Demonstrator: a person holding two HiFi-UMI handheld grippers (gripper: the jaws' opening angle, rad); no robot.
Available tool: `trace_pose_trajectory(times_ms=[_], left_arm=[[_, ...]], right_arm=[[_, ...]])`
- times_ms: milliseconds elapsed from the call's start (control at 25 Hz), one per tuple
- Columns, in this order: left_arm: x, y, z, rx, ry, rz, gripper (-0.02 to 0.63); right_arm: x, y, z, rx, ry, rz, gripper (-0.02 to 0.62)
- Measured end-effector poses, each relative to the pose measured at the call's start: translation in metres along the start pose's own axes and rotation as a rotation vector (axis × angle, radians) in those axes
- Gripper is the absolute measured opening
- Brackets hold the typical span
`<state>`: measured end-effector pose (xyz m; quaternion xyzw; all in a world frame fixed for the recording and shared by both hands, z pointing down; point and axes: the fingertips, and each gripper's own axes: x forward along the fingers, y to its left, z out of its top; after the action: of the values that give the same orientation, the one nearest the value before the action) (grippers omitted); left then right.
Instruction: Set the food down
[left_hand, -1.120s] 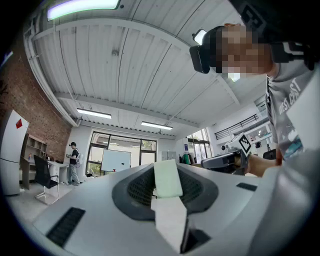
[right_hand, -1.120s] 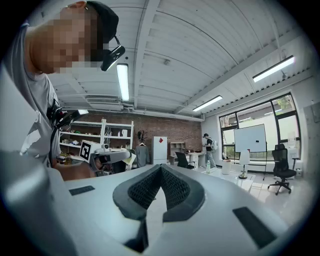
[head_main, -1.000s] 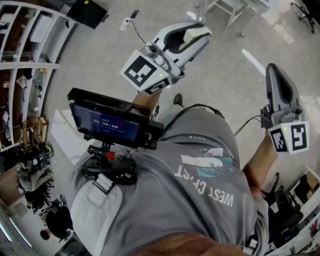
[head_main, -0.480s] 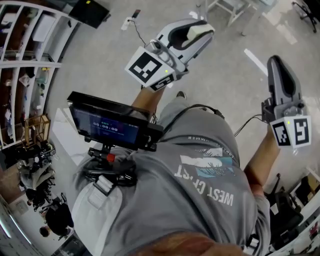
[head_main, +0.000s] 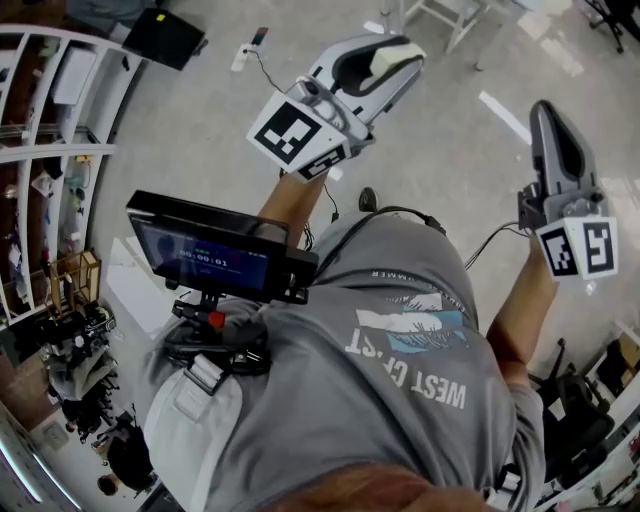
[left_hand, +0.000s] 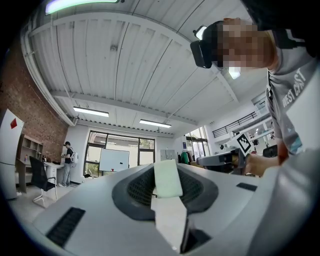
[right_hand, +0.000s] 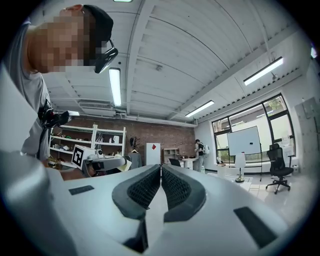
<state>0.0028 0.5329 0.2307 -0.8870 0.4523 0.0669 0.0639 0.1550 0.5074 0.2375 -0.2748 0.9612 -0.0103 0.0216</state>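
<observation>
Clamping a pale food block (left_hand: 167, 179), L gripper (head_main: 393, 68) fingers hold it up over the floor (head_main: 200, 130); R gripper (head_main: 552, 118) fingers pressed together, empty. Vs a sec ago: grippers barely shifted, shelves (head_main: 60, 100) drifted left.

Grey floor (head_main: 190, 140), white power strip (head_main: 243, 57) and white tape line (head_main: 505, 117) on it

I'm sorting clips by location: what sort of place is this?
Likely an open office or lab workspace: it has a brick wall, a whiteboard, an office chair and storage shelves.
</observation>
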Motion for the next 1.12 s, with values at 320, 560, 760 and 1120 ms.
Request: trace_pose_trajectory(times_ms=[320,560,760,1120], left_arm=[[-0.023,0.104,-0.001,-0.003,-0.018,-0.043,0.106],[-0.001,0.090,0.009,-0.009,-0.021,-0.073,0.106],[0.044,0.099,-0.022,-0.021,-0.005,-0.059,0.106],[0.091,0.104,-0.015,-0.017,-0.006,0.005,0.106]], right_arm=[[0.101,0.014,-0.007,-0.003,0.017,-0.052,0.015],[0.083,0.003,0.012,-0.009,0.015,-0.067,0.015],[0.089,-0.048,-0.010,0.017,0.023,-0.055,0.015],[0.095,-0.099,0.011,0.007,0.033,0.012,0.015]])
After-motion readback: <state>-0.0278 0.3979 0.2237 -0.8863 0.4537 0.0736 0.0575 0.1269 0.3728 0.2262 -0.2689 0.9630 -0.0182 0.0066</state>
